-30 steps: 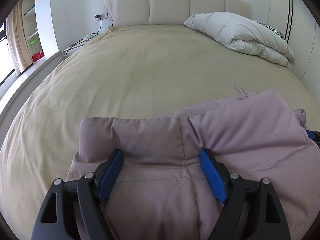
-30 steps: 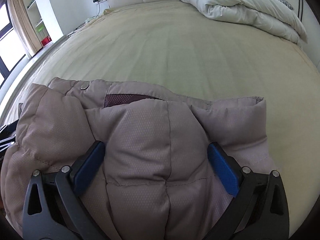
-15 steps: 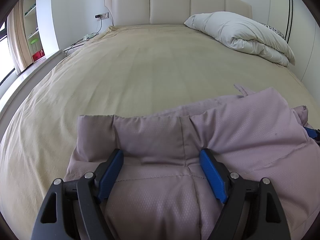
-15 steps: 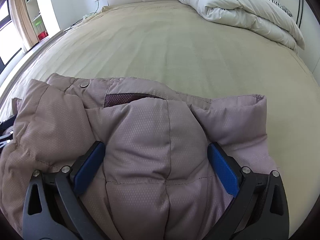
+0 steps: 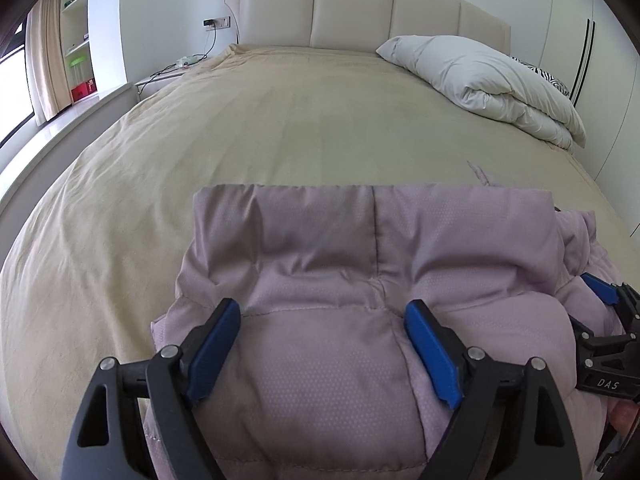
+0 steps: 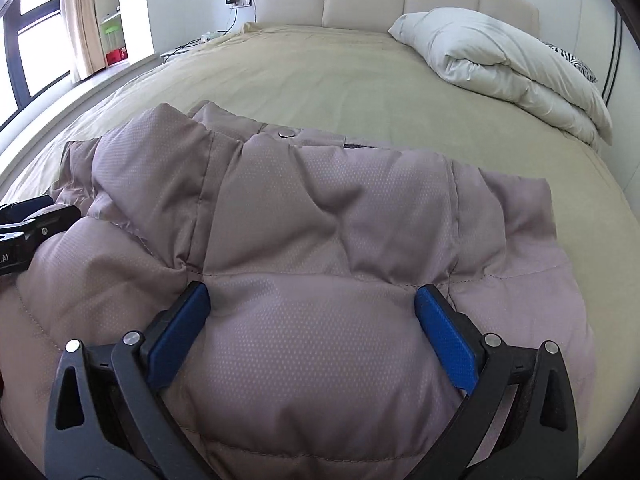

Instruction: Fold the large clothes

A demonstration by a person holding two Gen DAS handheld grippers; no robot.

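A mauve quilted puffer jacket [image 5: 360, 248] lies bunched on the near part of a beige bed [image 5: 280, 128]. My left gripper [image 5: 322, 316] has its blue fingers wide apart with a thick roll of the jacket bulging between them. My right gripper [image 6: 312, 300] stands the same way over the jacket [image 6: 320, 220], fingers wide apart around a puffy fold. A metal snap [image 6: 286, 133] shows near the jacket's far edge. The right gripper shows at the right edge of the left wrist view [image 5: 608, 300], and the left gripper at the left edge of the right wrist view [image 6: 24, 220].
A folded white duvet [image 5: 488, 84] lies at the far right of the bed by the padded headboard [image 5: 352, 8]. A nightstand with cables [image 5: 168, 74] and shelves by the window [image 5: 76, 40] are at the far left. White wardrobe doors [image 5: 592, 40] stand at the right.
Both grippers have moved forward and closer together with the jacket; its far edge now lies flatter and further up the bed, and the maroon lining patch is nearly hidden.
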